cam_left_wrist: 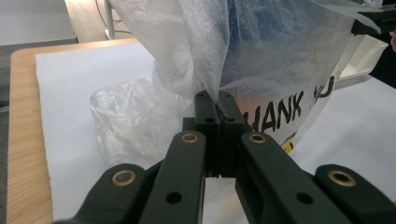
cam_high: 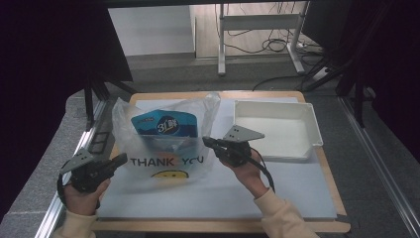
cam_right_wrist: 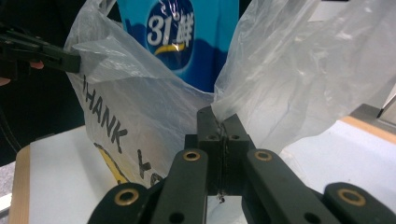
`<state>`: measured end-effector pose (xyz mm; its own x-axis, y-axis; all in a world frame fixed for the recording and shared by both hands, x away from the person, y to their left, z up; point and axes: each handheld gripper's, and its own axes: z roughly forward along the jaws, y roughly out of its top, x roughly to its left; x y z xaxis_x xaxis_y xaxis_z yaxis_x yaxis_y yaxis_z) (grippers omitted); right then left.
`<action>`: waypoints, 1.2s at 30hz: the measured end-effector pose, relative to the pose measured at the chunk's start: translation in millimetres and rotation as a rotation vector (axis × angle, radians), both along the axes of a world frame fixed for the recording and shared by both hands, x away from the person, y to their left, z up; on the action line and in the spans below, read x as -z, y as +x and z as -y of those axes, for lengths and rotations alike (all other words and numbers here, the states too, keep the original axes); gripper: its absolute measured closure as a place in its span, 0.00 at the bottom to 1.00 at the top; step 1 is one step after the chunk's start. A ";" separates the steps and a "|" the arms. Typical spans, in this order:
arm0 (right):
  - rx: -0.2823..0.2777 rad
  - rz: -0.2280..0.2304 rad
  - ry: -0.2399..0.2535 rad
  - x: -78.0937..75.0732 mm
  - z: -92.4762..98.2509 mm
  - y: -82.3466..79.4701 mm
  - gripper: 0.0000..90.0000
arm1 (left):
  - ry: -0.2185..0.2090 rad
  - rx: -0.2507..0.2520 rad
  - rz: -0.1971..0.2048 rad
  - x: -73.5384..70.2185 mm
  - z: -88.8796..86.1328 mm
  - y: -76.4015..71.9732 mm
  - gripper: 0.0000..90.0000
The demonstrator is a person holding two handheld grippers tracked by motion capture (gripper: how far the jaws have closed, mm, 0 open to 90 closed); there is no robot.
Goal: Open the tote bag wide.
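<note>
Tongs both clamped the clear plastic "THANK YOU" bag (cam_high: 163, 148): left tongs (cam_high: 121, 158), right tongs (cam_high: 205, 141). Best kept level so the blue pouch (cam_high: 166, 124) stayed upright, frame centre.

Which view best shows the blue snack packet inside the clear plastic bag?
The right gripper view: the blue snack packet rises bare from the clear plastic bag, logo sharp. The high view shows it small; the left gripper view shows a blue blur through plastic.

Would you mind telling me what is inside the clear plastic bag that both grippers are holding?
Inside the plastic bag stands a blue packet with a white "31" logo. Its lower part is blurred by the film and the bag's print, so anything beneath it cannot be made out.
</note>
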<state>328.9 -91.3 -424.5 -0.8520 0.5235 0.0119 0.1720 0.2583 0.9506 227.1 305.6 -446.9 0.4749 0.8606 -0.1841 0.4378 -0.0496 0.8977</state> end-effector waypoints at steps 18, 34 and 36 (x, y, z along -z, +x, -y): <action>0.004 -0.032 -0.026 14.9 -3.7 -0.1 0.98 | 0.016 -0.015 -0.024 12.6 -1.0 -1.3 1.00; 0.005 -0.061 -0.076 32.7 -8.1 0.6 0.98 | 0.028 -0.020 -0.066 30.6 -1.6 -2.2 1.00; 0.007 -0.073 -0.086 37.2 -9.0 1.6 0.98 | 0.027 -0.023 -0.072 32.7 -1.6 -2.0 1.00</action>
